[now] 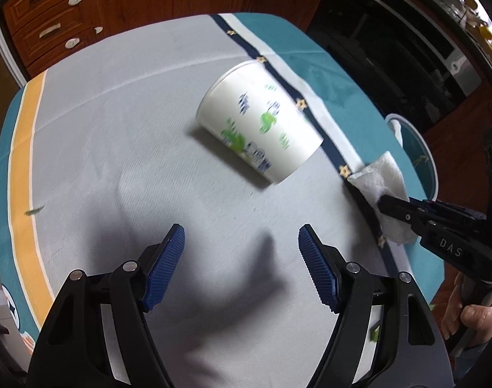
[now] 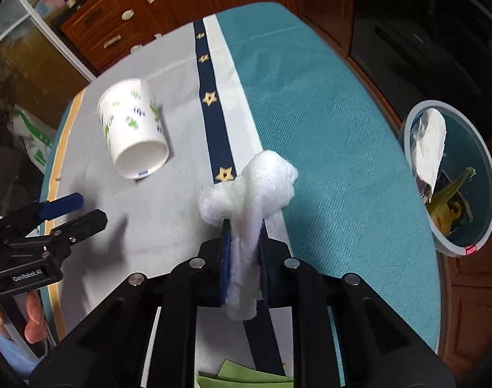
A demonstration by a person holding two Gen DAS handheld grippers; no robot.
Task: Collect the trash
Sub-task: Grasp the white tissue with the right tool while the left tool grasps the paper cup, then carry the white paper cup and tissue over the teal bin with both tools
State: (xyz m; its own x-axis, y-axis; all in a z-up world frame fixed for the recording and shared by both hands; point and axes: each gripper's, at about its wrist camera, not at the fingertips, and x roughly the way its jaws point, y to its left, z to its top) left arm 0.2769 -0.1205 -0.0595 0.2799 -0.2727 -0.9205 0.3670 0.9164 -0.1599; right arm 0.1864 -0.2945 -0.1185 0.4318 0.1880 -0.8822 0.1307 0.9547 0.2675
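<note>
Here the right gripper (image 2: 244,249) is pinching a crumpled white tissue (image 2: 249,190) between its fingers, above the tablecloth (image 2: 326,148) and left of the trash bin (image 2: 486,168). The left gripper (image 1: 241,252) is hovering wide apart, with the paper cup (image 1: 258,126) lying on its side ahead of it.

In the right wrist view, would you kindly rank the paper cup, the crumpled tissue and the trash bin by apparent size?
1. Round teal plastic trash bin, largest.
2 and 3. Crumpled white tissue, clamped in the right gripper, and white printed paper cup lying on its side look alike; the tissue's nearness leaves their order unsure.
</note>
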